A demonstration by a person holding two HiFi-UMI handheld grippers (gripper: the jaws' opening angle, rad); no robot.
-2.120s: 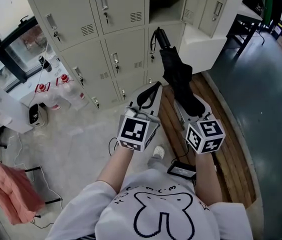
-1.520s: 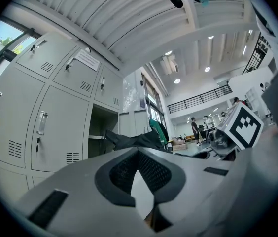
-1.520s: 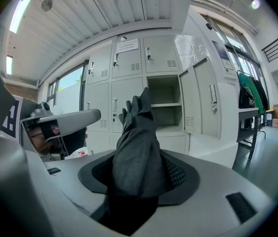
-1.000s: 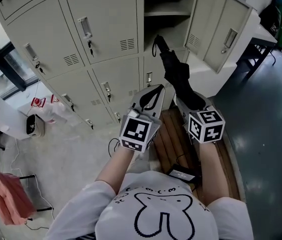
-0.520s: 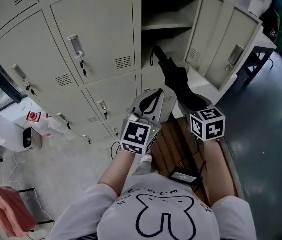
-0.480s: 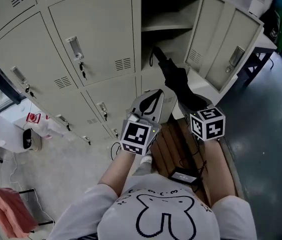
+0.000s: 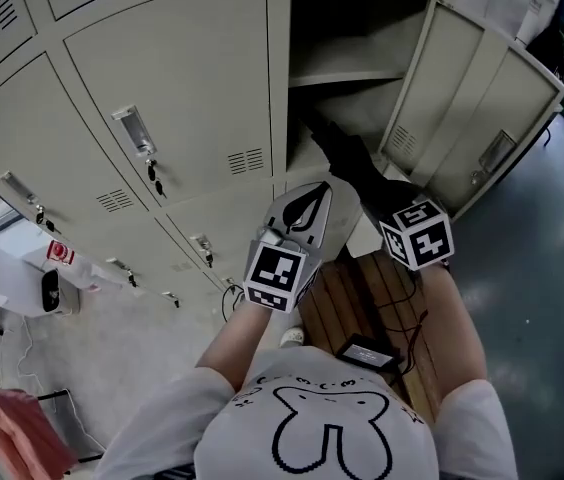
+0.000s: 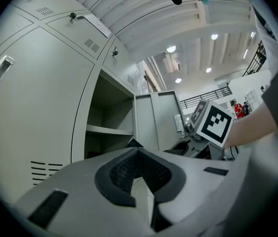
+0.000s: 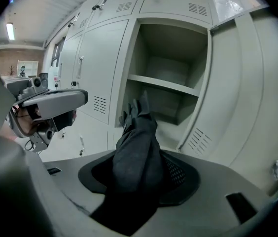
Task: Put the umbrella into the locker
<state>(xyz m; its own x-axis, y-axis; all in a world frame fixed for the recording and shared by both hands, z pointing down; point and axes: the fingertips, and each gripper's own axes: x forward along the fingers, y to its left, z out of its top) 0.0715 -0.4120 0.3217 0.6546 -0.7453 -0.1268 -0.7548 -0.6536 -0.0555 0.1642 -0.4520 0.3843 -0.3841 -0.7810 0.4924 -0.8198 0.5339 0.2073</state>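
A folded black umbrella (image 7: 347, 158) sticks out forward from my right gripper (image 7: 380, 196), which is shut on its lower part. Its far end points into the open locker (image 7: 347, 76), at the space under the shelf. In the right gripper view the umbrella (image 9: 136, 142) runs up between the jaws toward that shelf (image 9: 166, 85). The locker's door (image 7: 482, 118) hangs open at the right. My left gripper (image 7: 312, 190) is level beside the right one, to its left, shut and holding nothing; in its own view its tips (image 8: 138, 149) meet in front of the same opening.
Closed locker doors (image 7: 162, 98) with keys in their locks fill the left. Below me lie wooden planks (image 7: 362, 293) with a black box (image 7: 367, 351) and cables. A dark green floor (image 7: 537, 298) is at the right, a white device (image 7: 50, 288) at the far left.
Both grippers have moved forward toward the lockers, which now fill more of the head view. The umbrella's far end has gone from in front of the locker into its lower opening.
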